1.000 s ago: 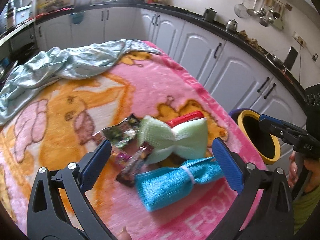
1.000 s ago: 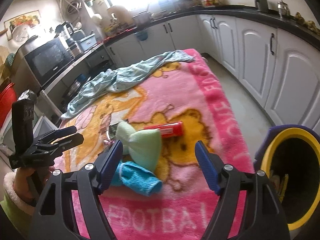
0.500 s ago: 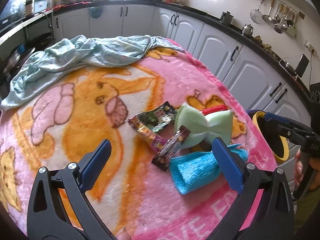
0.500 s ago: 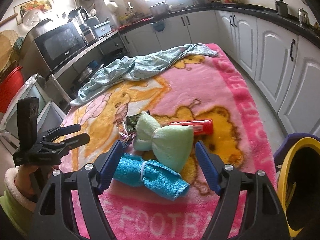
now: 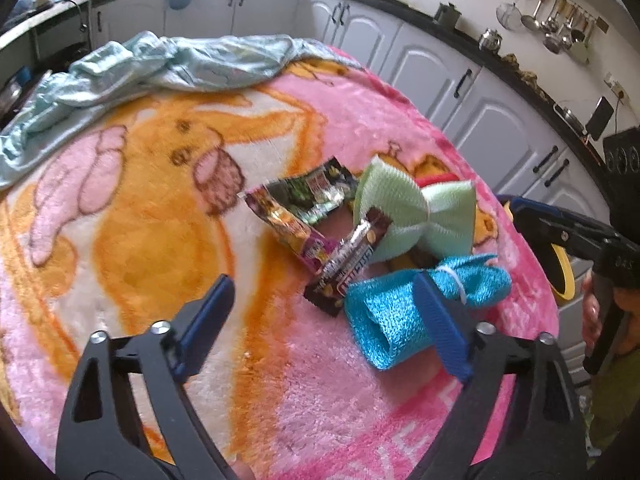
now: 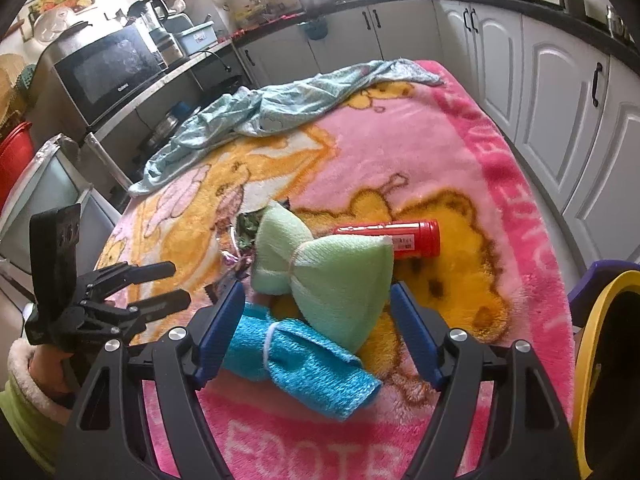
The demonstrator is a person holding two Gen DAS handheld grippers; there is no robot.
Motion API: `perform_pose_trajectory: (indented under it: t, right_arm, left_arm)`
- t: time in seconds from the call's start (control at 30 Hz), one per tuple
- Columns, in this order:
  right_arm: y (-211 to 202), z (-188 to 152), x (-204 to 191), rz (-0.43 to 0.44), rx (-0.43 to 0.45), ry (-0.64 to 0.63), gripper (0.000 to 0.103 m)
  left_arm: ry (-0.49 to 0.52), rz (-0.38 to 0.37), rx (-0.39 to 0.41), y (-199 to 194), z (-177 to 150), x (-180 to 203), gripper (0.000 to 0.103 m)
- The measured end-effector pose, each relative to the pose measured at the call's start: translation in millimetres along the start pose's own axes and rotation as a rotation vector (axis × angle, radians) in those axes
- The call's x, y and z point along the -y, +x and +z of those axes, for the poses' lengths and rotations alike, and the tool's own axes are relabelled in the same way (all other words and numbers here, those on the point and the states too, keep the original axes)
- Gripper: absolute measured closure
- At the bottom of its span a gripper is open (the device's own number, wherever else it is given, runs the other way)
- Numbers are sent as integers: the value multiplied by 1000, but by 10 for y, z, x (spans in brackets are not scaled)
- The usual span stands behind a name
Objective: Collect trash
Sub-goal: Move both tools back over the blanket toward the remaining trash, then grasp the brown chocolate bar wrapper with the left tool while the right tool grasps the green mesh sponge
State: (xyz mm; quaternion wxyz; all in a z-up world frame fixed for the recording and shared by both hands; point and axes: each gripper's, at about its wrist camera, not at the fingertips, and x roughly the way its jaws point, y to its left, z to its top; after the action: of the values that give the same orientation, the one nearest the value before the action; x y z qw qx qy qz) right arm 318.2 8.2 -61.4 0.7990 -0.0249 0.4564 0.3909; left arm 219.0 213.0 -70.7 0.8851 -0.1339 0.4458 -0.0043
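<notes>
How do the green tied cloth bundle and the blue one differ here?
The green bundle is pale and flares wide at both ends; the blue bundle is bright turquoise and more tightly rolled. The green bundle lies farther from the grippers, overlapping the blue bundle's top in the right wrist view. Both are cinched mid-length by a white tie and lie on the pink blanket.

My left gripper (image 5: 320,312) and right gripper (image 6: 316,326) are black frames with blue jaws and silver screws; lower left, my hand (image 6: 44,368) wears a green, perhaps fleece-cuffed sleeve.
</notes>
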Motion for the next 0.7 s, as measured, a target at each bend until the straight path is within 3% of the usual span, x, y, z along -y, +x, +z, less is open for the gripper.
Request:
perform_pose_trajectory:
  t: [0.13, 0.47, 0.7]
  right_arm:
    - [101, 9, 89, -3, -17, 18, 30]
    - [307, 39, 235, 14, -53, 54, 30]
    - [467, 45, 290, 45, -79, 95, 30]
  left_arm:
    - [19, -25, -35, 151, -18, 49, 38]
    - [9, -65, -81, 405, 38, 26, 53]
    - [-3, -71, -112, 527, 9, -53, 70]
